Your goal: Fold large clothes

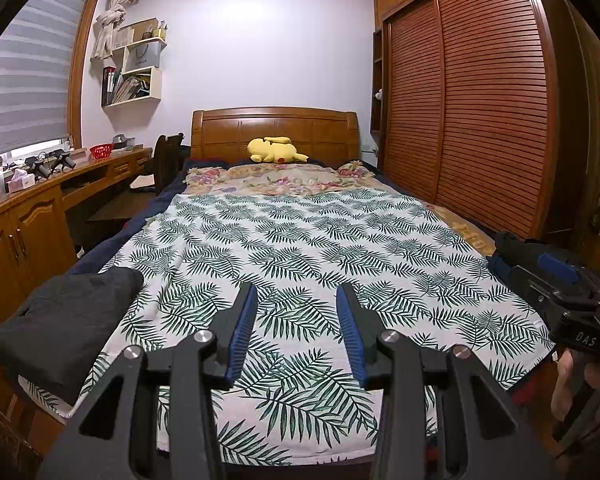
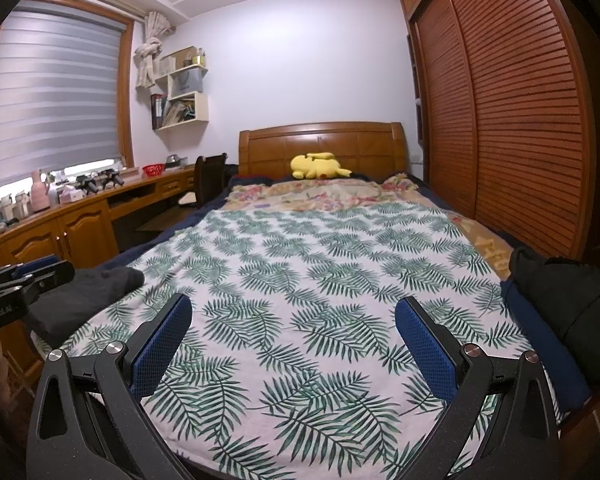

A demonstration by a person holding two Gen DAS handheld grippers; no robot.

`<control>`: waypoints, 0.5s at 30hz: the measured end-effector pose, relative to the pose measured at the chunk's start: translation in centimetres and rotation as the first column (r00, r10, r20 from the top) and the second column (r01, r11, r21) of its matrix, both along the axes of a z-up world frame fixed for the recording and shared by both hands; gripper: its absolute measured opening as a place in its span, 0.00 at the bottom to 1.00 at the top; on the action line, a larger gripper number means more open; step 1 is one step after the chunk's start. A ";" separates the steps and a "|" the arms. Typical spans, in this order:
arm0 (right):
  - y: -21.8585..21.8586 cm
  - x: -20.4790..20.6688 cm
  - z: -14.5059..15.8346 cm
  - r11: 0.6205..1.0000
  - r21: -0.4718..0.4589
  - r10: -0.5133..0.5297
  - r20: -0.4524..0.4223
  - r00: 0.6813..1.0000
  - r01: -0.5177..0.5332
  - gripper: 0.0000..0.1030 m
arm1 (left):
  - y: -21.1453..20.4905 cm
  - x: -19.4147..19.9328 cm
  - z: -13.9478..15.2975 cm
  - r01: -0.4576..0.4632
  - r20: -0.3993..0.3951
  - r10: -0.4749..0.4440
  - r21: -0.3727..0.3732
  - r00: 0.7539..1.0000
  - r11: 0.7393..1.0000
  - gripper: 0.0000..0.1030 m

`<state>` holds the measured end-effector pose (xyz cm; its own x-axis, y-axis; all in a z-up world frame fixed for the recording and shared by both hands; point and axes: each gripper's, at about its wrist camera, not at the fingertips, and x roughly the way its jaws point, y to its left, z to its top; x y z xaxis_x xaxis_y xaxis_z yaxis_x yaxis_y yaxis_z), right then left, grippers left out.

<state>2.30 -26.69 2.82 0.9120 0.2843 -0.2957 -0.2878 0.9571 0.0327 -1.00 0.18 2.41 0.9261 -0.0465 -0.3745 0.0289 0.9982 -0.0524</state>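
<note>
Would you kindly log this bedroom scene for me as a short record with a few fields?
setting: bed covered by a leaf-print sheet
left pile: dark grey garment, folded, on the near left corner of the sheet
right pile: black and blue clothes, bunched at the bed's right edge
headboard end: yellow plush toy
left gripper: open, nothing between its fingers, above the sheet
right gripper: open wider, also holding nothing
fold status: no garment spread out yet
</note>
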 end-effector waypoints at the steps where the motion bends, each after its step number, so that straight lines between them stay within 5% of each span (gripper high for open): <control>1: 0.0 0.0 0.0 1.000 0.000 0.000 0.000 1.000 0.000 1.00 | 0.1 -0.1 0.0 0.001 0.000 -0.001 0.000 1.000 1.000 0.39; 15: 0.1 -0.1 0.0 1.000 0.000 0.000 -0.001 1.000 0.000 1.00 | 0.0 0.0 0.0 0.000 0.000 0.000 0.000 1.000 1.000 0.39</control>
<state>2.25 -26.60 2.81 0.9117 0.2840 -0.2968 -0.2874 0.9572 0.0331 -1.02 0.21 2.40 0.9262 -0.0467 -0.3742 0.0290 0.9982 -0.0529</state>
